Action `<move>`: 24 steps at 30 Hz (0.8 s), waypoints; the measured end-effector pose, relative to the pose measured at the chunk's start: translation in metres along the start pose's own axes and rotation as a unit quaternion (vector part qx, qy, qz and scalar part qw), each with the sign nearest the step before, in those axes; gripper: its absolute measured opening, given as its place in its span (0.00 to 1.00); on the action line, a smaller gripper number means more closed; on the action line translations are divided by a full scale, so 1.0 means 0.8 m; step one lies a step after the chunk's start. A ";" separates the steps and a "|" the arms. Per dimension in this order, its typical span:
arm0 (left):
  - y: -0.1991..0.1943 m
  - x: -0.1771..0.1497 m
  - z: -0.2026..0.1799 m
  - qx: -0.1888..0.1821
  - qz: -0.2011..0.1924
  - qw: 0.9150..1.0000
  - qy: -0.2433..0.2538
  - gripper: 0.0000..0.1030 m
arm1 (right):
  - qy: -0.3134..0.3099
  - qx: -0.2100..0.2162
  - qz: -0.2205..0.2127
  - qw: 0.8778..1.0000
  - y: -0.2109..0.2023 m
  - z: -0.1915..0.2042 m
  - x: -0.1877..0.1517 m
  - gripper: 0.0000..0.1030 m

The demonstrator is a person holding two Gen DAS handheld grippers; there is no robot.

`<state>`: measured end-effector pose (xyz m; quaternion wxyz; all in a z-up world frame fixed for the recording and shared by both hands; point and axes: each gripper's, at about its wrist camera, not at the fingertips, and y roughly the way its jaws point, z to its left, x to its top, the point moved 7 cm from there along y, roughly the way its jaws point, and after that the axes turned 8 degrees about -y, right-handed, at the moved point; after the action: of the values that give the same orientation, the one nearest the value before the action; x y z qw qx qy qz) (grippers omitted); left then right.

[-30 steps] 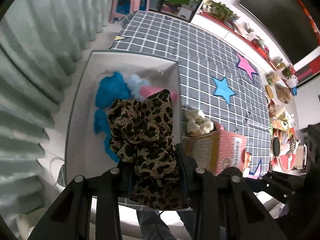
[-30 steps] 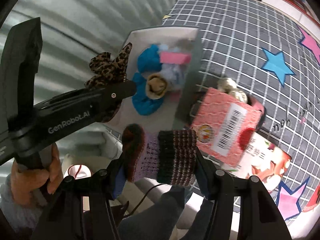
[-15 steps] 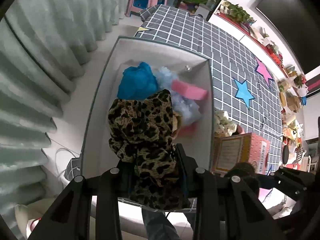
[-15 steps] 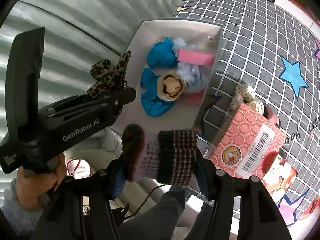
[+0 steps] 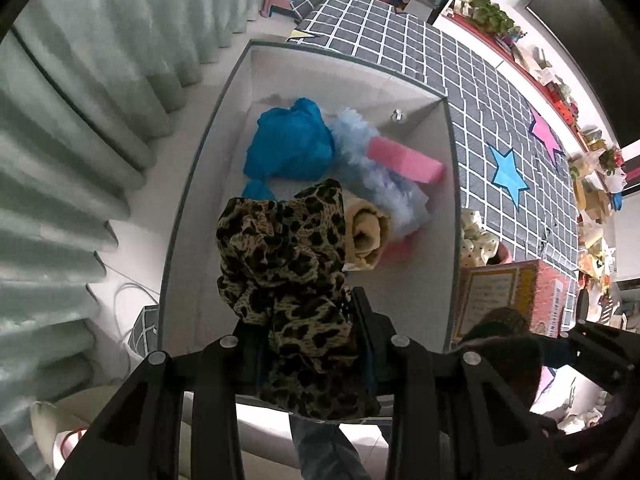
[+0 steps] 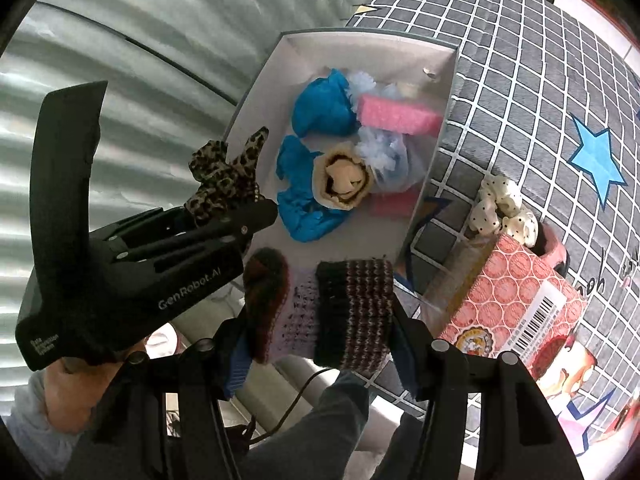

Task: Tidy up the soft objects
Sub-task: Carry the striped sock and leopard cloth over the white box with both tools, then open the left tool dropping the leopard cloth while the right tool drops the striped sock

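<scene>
Over white box (image 5: pixel 192 216), leopard cloth (image 5: pixel 288 264) lower now.

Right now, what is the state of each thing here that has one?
Left gripper: shut on the leopard cloth, above the box.
Right gripper: shut on the knitted piece.
White box: open, partly filled.
Beige cloth: rolled, in the box.
Blue cloth: crumpled, in the box.

Both wrist fisheyes look steeply downward, close above the white box (image 5: pixel 188 216) on the checked mat (image 5: pixel 492 112). The left view centres the box; the right view holds it at upper centre (image 6: pixel 256 92). Both share box, mat and curtain (image 5: pixel 60 140).
</scene>
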<state>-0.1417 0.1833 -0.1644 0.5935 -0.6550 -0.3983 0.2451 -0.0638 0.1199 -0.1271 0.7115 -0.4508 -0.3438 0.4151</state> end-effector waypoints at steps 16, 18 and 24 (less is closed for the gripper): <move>0.014 -0.005 0.015 0.018 0.012 1.000 -0.004 0.37 | 0.000 -0.014 0.013 1.000 0.017 -0.007 0.004 0.59; 0.015 -0.004 0.016 0.022 0.013 1.000 -0.002 0.40 | -0.003 -0.017 0.012 1.000 0.018 -0.007 0.006 0.59; 0.014 -0.004 0.019 0.031 0.016 0.999 -0.005 0.59 | -0.006 -0.013 0.005 1.000 0.017 -0.006 0.008 0.60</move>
<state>-0.1527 0.1897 -0.1782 0.6073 -0.6415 -0.3829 0.2702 -0.0604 0.1276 -0.1410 0.7012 -0.4598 -0.3508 0.4170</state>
